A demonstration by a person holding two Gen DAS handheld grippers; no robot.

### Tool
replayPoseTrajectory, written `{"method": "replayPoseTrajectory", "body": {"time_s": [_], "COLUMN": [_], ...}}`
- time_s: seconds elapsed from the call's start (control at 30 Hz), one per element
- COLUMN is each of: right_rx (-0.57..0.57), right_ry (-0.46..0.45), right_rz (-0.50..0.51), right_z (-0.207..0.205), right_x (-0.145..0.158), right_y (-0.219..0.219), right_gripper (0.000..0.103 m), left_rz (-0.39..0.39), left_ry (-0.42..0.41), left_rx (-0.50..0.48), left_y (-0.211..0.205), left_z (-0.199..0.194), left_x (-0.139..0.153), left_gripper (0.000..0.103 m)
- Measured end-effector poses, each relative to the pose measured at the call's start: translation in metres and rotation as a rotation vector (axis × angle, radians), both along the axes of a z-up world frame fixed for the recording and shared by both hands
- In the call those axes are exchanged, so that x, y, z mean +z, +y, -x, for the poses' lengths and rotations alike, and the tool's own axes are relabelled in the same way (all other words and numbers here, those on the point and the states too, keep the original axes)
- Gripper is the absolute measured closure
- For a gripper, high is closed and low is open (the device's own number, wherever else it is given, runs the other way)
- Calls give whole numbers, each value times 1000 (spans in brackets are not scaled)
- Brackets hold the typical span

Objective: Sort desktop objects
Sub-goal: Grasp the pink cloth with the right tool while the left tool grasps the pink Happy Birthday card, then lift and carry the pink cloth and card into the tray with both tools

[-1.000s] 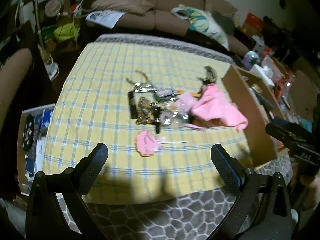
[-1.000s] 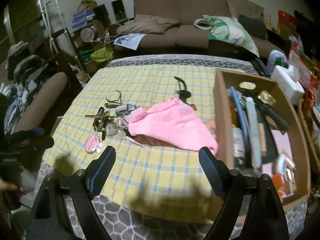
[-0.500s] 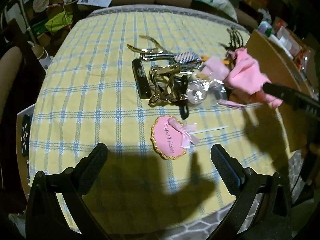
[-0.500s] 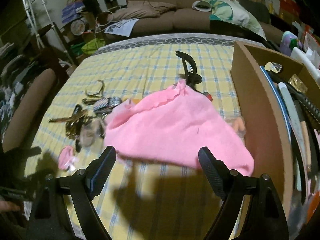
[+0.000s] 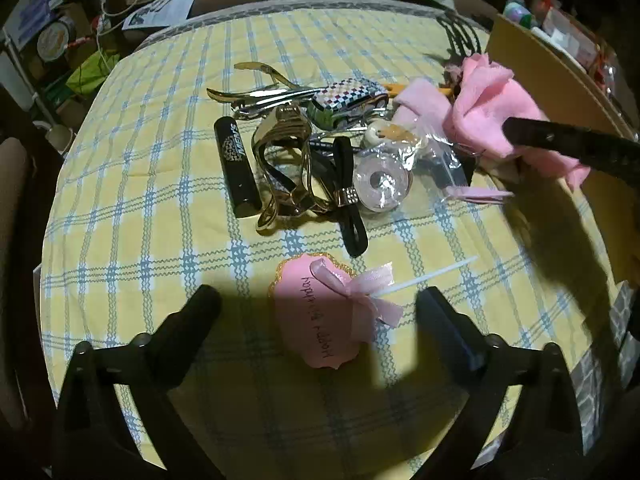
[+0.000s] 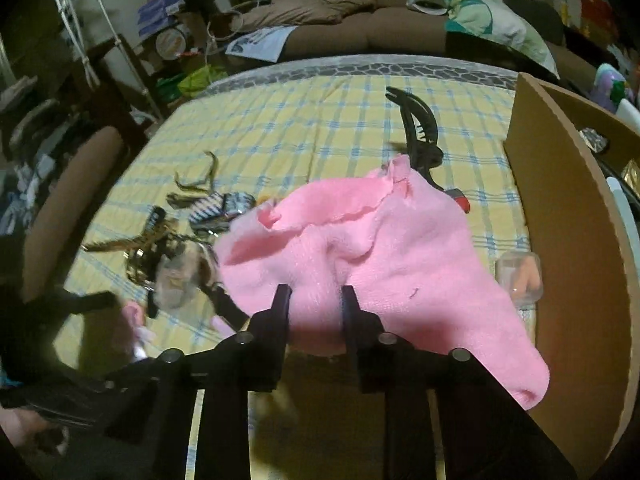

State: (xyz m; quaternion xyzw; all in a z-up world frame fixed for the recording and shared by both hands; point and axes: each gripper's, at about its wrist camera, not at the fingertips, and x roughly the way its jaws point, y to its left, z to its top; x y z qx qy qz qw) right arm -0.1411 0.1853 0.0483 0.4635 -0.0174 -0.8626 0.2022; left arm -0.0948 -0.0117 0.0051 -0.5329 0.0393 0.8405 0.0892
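My left gripper [image 5: 318, 300] is open, its fingers either side of a pink paper tag with a bow and white stick [image 5: 320, 316] on the yellow checked cloth [image 5: 132, 184]. Beyond it lies a pile: a black tube [image 5: 236, 166], gold clips [image 5: 286, 160], a black hair tie [image 5: 350, 196], a clear tape roll [image 5: 382, 184] and a checkered case [image 5: 346, 94]. My right gripper [image 6: 314, 300] is shut on the near edge of the pink cloth [image 6: 372, 248], which also shows in the left wrist view [image 5: 496, 112].
A brown cardboard box [image 6: 568, 248] with several items inside stands right of the cloth. A black claw hair clip [image 6: 418, 132] lies behind the pink cloth and a small clear container [image 6: 520, 276] beside the box wall. A sofa [image 6: 360, 12] and clutter lie beyond.
Both grippers moved forward and down toward the table. My right gripper went from wide open to shut on the pink cloth. My left gripper stayed open and now frames the pink tag.
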Motion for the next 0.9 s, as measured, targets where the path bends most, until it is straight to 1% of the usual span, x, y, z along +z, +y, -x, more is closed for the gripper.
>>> {"method": "replayPoseTrajectory", "body": {"time_s": [0.03, 0.07, 0.1, 0.13, 0.2, 0.23, 0.27, 0.4, 0.6, 0.63, 0.77, 0.9], "right_rx": [-3, -5, -7, -10, -11, -15, -17, -17, -11, -16, -32, -60], "right_ry": [-2, -1, 2, 7, 23, 38, 50, 113, 219, 237, 303, 336], "right_rz": [33, 61, 87, 111, 169, 200, 220, 286, 366, 384, 448, 477], "right_z": [-1, -1, -2, -4, -7, -10, -12, -26, -50, -55, -69, -77], "right_x": [4, 8, 12, 18, 32, 41, 50, 86, 142, 152, 186, 212], "right_y": [3, 6, 8, 11, 18, 22, 25, 38, 60, 65, 88, 113], "right_gripper": [84, 85, 85, 86, 86, 86, 86, 86, 86, 86, 86, 86], "left_rz": [-4, -9, -15, -30, -59, -86, -115, -149, -241, -268, -319, -350], "left_ry": [4, 8, 12, 12, 6, 1, -3, 14, 53, 71, 121, 160], "left_rx": [-3, -9, -12, -16, -19, -20, -19, -16, -14, -17, -27, -93], "left_y": [1, 1, 1, 1, -1, -2, -4, -7, -15, -15, -8, 18], "left_z": [-1, -2, -3, -5, -6, -7, -8, -15, -21, -25, -34, -40], "left_x": [1, 3, 5, 7, 10, 12, 15, 27, 47, 54, 79, 113], "left_gripper": [19, 24, 34, 41, 45, 52, 55, 55, 55, 55, 55, 55]}}
